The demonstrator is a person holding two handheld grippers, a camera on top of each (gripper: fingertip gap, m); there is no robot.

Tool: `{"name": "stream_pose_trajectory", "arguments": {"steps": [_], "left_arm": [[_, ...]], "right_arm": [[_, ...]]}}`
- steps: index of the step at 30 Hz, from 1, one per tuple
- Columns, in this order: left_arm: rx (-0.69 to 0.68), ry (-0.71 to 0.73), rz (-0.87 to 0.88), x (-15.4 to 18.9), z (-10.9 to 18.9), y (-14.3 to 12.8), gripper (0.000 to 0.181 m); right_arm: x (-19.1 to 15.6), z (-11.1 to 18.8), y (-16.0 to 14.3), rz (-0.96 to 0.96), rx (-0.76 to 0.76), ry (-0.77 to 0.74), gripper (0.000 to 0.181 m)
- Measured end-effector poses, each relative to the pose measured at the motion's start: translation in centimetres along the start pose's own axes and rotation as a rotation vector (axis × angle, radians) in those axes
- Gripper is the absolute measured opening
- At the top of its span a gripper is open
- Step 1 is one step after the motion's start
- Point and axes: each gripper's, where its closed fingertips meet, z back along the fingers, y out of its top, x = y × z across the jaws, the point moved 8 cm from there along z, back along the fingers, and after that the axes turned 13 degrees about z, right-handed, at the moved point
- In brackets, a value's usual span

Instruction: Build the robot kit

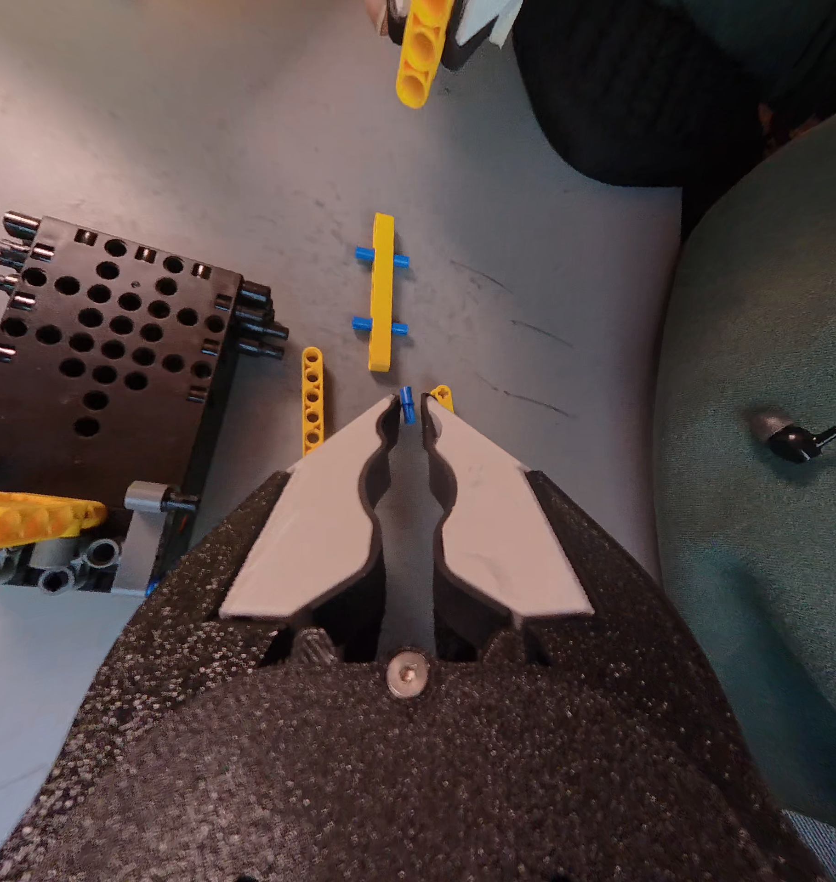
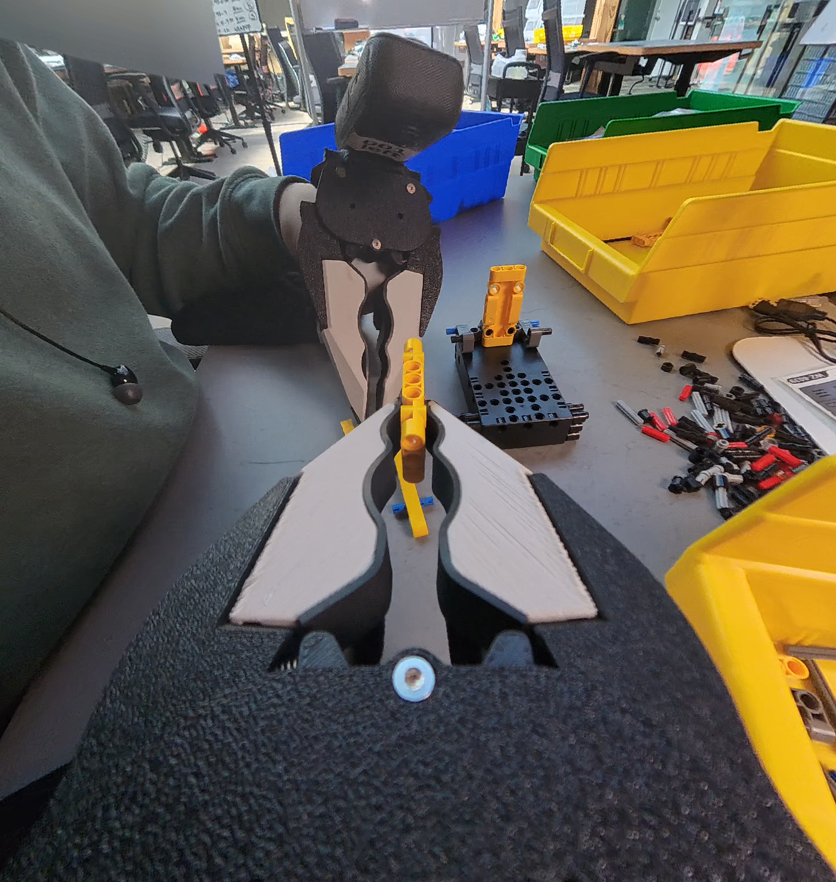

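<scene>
My left gripper (image 1: 410,400) points down at the grey table (image 1: 525,238). Its jaws stand a little apart around a small blue pin (image 1: 407,404) that touches the left fingertip. It also shows in the right wrist view (image 2: 365,413). Just ahead lies a yellow beam with two blue pins through it (image 1: 381,291) (image 2: 415,518). A thin yellow beam (image 1: 312,401) and a small yellow piece (image 1: 442,395) flank the tips. My right gripper (image 2: 413,410) is shut on a yellow holed beam (image 2: 412,377) held above the table, also seen in the left wrist view (image 1: 420,52).
A black perforated base (image 1: 100,343) (image 2: 516,391) carries an upright yellow block (image 2: 502,305). A pile of red, black and grey pins (image 2: 731,444) and a printed sheet (image 2: 826,386) lie right. Yellow (image 2: 693,238), blue (image 2: 463,157) and green (image 2: 645,110) bins stand behind. A person's green sleeve (image 2: 72,286) fills the left. There is about 10 cm between the tips of the two grippers.
</scene>
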Motion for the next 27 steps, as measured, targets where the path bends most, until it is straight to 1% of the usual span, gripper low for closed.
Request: {"name": "stream_pose_trajectory", "arguments": {"steps": [2,4,7,10,13,14,15,18,21,24,26,27], "left_arm": [[0.025,0.002,-0.004,0.0,0.3,0.1,0.014],[0.095,0.009,-0.017,0.0,1.1,0.6,0.021],[0.28,-0.018,-0.052,0.5,2.8,1.6,0.024],[0.438,-0.035,-0.143,1.9,4.2,2.5,0.025],[0.494,-0.077,-0.199,3.3,4.5,2.8,0.025],[0.504,-0.106,-0.201,3.6,4.4,2.9,0.02],[0.497,-0.123,-0.202,3.9,4.3,2.8,0.009],[0.464,-0.086,-0.235,4.4,4.4,2.2,0.007],[0.475,-0.053,-0.249,5.0,5.4,1.7,0.007],[0.526,-0.035,-0.24,5.3,6.9,0.9,0.007],[0.598,-0.003,-0.218,5.1,9.0,0.1,0.007],[0.651,0.018,-0.196,5.0,10.5,-0.6,0.007]], "right_arm": [[0.2,0.1,-0.1,-0.007,0.009,-0.015,0.007],[0.2,0.2,0.2,-0.007,0.033,-0.028,0.007],[0.0,0.0,0.8,-0.005,0.073,-0.02,0.007],[-0.7,-1.0,1.3,0.009,0.085,0.012,0.007],[-1.7,-2.2,1.8,0.039,0.075,0.058,0.007],[-2.1,-2.6,1.9,0.046,0.074,0.076,0.007],[-2.4,-3.0,2.1,0.05,0.074,0.089,0.007],[-2.9,-3.9,2.4,0.056,0.072,0.117,0.007],[-3.2,-4.5,3.1,0.03,0.107,0.135,0.007],[-3.2,-5.2,4.1,0.032,0.139,0.129,0.008],[-2.7,-5.0,4.7,0.037,0.151,0.103,0.014],[-2.4,-4.7,4.9,0.029,0.158,0.088,0.016]]}}
